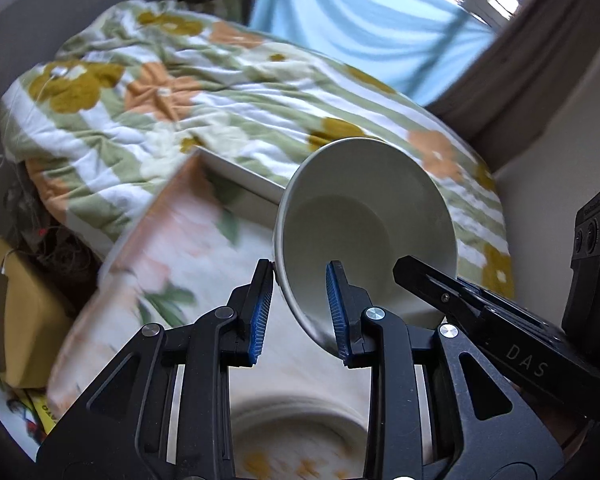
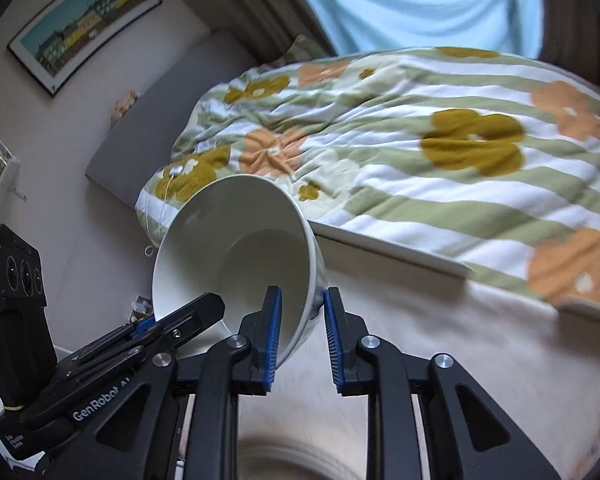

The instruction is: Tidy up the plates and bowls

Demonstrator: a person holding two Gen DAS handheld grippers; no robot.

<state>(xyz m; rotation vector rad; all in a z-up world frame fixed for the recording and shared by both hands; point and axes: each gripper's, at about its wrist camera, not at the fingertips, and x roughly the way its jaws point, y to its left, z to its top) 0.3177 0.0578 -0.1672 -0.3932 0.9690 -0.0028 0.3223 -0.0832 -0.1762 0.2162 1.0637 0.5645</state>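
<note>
One white bowl (image 1: 364,220) hangs tilted in the air, its opening turned toward the cameras, and both grippers hold it. My left gripper (image 1: 300,304) is shut on the bowl's rim at its lower left. The right gripper's black fingers (image 1: 420,276) reach the opposite side of the bowl. In the right wrist view the same bowl (image 2: 236,248) has its right wall pinched between the blue pads of my right gripper (image 2: 303,332), and the left gripper (image 2: 188,316) comes in from the lower left. Below lies a blurred round plate (image 1: 300,420).
A table with a floral cloth (image 1: 180,248) lies under the bowl. Behind it is a bed with a striped flower quilt (image 2: 440,152) and a blue curtain (image 1: 360,20). A brown cardboard box (image 1: 24,320) stands at the left, and a framed picture (image 2: 84,24) hangs on the wall.
</note>
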